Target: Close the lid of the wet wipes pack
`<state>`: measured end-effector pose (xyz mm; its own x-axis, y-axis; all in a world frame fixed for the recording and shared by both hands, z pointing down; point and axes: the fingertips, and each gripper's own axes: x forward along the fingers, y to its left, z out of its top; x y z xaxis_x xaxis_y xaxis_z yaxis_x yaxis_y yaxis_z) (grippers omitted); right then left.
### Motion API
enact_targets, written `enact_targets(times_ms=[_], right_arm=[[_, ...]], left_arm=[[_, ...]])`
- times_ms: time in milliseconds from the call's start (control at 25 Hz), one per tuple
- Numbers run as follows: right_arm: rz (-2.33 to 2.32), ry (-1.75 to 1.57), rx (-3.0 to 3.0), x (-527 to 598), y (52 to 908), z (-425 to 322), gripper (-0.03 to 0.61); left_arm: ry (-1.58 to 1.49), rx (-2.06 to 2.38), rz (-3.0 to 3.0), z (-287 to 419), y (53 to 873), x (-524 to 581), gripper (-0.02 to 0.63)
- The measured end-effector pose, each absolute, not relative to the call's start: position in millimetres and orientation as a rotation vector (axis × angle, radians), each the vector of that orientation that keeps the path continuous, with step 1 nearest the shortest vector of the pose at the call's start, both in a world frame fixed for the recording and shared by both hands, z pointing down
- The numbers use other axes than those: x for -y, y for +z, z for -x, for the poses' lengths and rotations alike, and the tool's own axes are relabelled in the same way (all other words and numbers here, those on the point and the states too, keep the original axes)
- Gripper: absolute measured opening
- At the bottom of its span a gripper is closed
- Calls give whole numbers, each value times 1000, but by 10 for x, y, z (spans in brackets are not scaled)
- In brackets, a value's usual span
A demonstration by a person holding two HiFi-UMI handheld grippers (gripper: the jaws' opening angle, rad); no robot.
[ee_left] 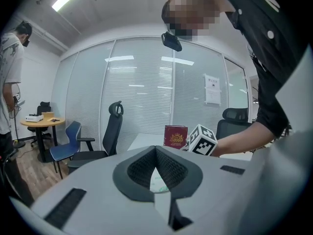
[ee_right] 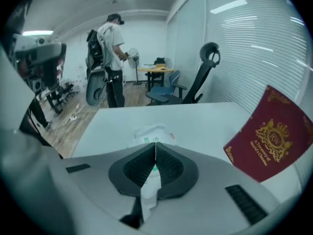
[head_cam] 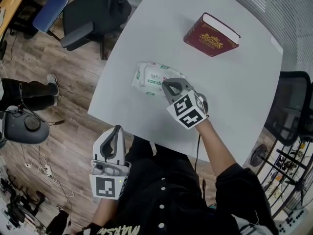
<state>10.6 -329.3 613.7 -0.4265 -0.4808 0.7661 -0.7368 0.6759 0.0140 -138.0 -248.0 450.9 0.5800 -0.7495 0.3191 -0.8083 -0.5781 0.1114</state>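
Right gripper [head_cam: 165, 84], jaws pressed together, hangs with its tips over the wet wipes pack [head_cam: 149, 76] lying on the white table [head_cam: 234, 82] near frame centre, while the left gripper [head_cam: 116, 129], jaws likewise together, sits lower left, off the table's edge.

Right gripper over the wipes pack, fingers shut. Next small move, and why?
Probably lower the right gripper a little and press its shut fingers on the lid of the wet wipes pack. Its tips hover over the pack's near-right part; whether the lid is latched can't be told. A white scrap sits between the fingers, unidentified. The left gripper is off the table, shut.
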Motion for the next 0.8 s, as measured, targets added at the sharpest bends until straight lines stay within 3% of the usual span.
enact_targets(times_ms=[400, 800], right_arm=[[-1396, 494, 2395, 3079, 4819, -694, 29], [-1717, 313, 2403, 2723, 4001, -1149, 29]], left_arm=[[230, 1300, -2699, 1275, 4084, 2713, 13], [138, 1316, -2770, 1276, 3677, 2840, 13]])
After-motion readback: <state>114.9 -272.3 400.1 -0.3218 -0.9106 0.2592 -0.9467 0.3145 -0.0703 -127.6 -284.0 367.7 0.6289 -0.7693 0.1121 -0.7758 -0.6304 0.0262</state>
